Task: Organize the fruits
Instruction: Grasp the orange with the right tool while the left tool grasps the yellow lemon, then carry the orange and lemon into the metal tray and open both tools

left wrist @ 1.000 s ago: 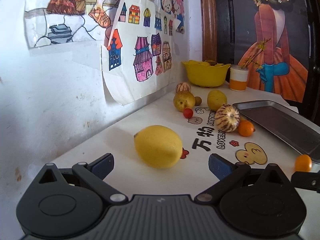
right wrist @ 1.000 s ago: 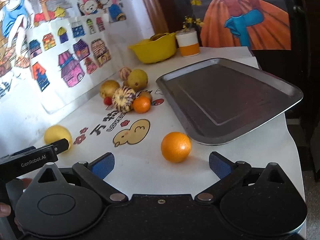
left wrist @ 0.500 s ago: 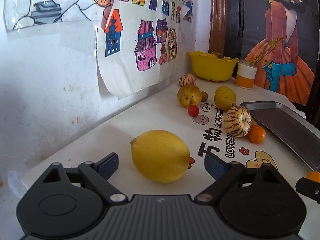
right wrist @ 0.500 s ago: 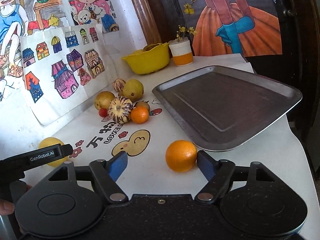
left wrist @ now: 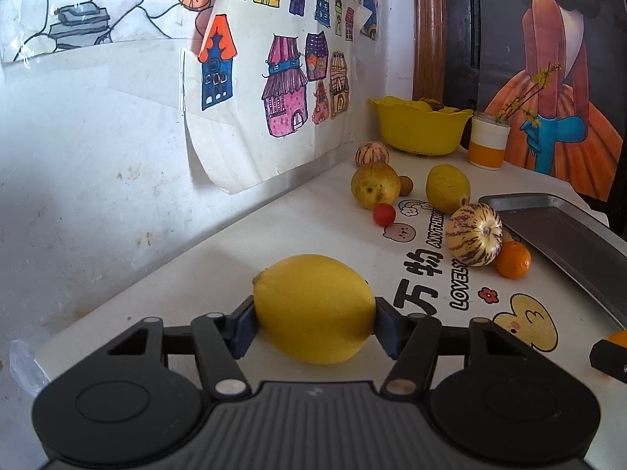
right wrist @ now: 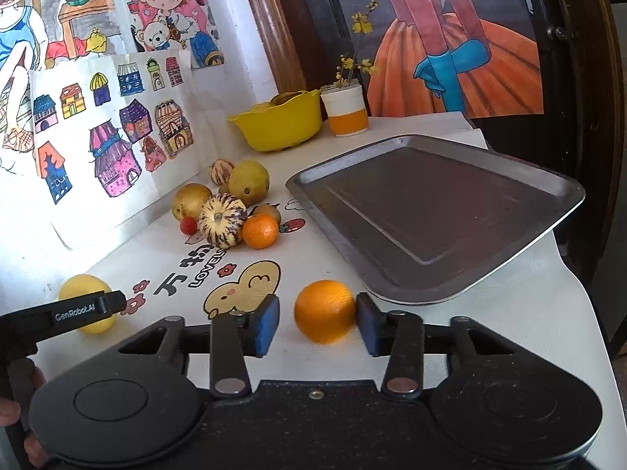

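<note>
Left wrist view: measured from the metal tray (left wrist: 568,231), the lemon (left wrist: 313,307) sits well apart on the surface by the wall, and the left gripper (left wrist: 313,323), wide open a second ago, now has its jaws clamped on it, low and level, ready to lift. Just beside the tray's near edge, the right gripper (right wrist: 317,319) has narrowed around the orange (right wrist: 324,310); only the right pad touches.
</note>
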### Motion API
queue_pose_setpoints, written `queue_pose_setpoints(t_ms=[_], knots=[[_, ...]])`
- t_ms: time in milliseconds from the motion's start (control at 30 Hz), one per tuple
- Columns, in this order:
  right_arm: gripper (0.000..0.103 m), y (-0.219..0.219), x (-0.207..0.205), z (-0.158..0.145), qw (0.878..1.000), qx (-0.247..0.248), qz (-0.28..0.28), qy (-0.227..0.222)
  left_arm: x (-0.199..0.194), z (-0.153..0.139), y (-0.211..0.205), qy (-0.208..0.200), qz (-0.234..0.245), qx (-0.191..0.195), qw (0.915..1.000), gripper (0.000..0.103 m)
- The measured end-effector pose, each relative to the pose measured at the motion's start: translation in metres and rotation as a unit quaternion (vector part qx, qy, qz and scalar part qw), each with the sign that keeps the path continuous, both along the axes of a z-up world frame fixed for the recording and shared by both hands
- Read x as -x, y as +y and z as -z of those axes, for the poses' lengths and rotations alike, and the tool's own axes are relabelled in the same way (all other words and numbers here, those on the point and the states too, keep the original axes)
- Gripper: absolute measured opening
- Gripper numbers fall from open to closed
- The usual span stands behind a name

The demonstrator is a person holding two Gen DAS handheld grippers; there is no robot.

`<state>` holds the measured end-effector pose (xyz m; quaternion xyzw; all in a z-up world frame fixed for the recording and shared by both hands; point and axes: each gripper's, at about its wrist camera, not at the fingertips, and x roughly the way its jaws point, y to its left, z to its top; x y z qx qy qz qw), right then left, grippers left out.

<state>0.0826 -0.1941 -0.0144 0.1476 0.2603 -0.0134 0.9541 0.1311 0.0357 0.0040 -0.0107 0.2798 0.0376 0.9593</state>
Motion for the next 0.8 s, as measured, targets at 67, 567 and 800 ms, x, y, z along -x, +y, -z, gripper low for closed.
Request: queue_pose_setpoints(t_ms=[67,567,800], knots=[[0.036,-0.002,0.001,0.0,1.0,-0.004,0.0,0.0,0.002,0.0,0.0,0.001,0.001,0.001,1.0,0.065],[0.035,-0.015,0.018,0.001,0.999,-0.041,-0.028,-0.006,0.037,-0.001,-0.038,0.015,0.071,0.018,0.9972,0.065],[0.035,-0.031,0.028,0.0,0.996,-0.068,-0.054,-0.002,0.049,-0.001,-0.056,0.02,0.116,0.048,0.9919,0.064]])
